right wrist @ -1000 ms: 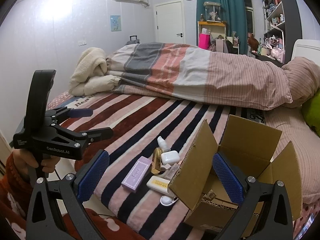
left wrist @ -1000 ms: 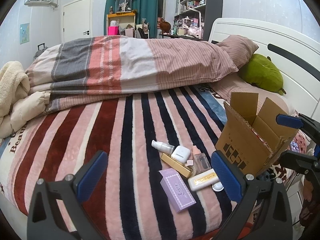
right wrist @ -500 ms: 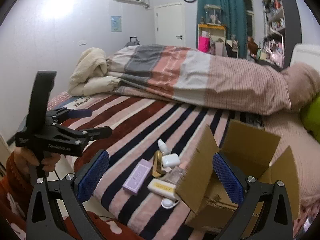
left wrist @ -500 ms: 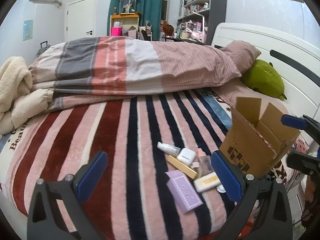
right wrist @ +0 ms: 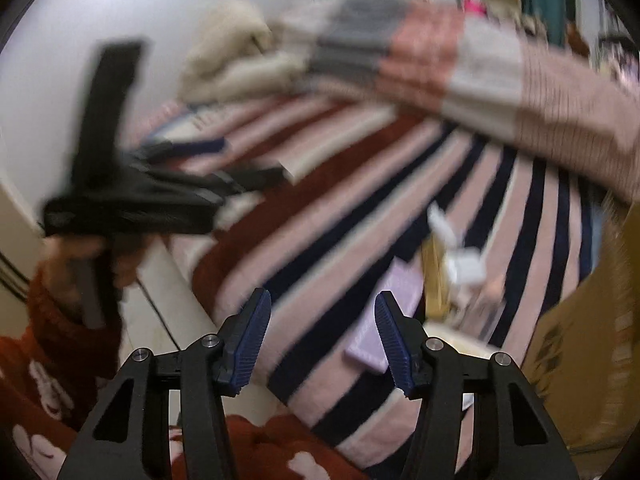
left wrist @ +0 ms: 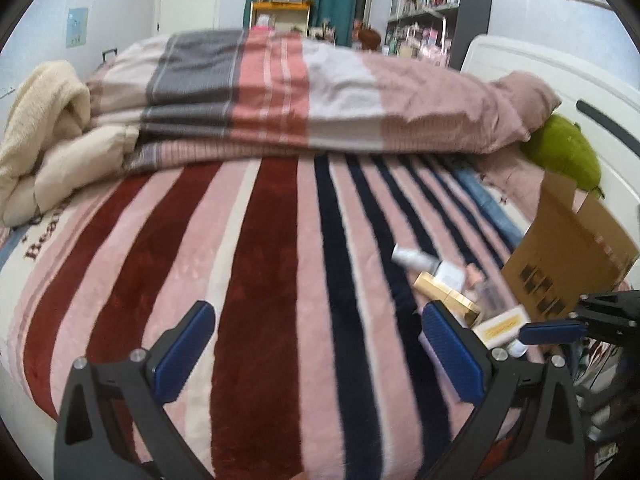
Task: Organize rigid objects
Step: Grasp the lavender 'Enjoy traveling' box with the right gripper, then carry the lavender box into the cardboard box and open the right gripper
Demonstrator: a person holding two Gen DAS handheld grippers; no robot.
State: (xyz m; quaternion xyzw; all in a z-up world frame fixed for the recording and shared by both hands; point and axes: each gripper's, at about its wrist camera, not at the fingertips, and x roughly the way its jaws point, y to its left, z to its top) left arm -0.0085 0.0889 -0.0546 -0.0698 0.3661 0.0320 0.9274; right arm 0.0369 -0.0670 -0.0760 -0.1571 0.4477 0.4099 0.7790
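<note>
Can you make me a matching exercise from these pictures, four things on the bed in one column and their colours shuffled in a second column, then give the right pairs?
Things:
1. cardboard box
2. plush toy
3. flat box near the right hand-held gripper
4. fluffy blanket at the bed's far left

Colours:
A. green
B. cream
C. brown
D. lilac

Pairs: 1-C, 2-A, 3-D, 4-B
</note>
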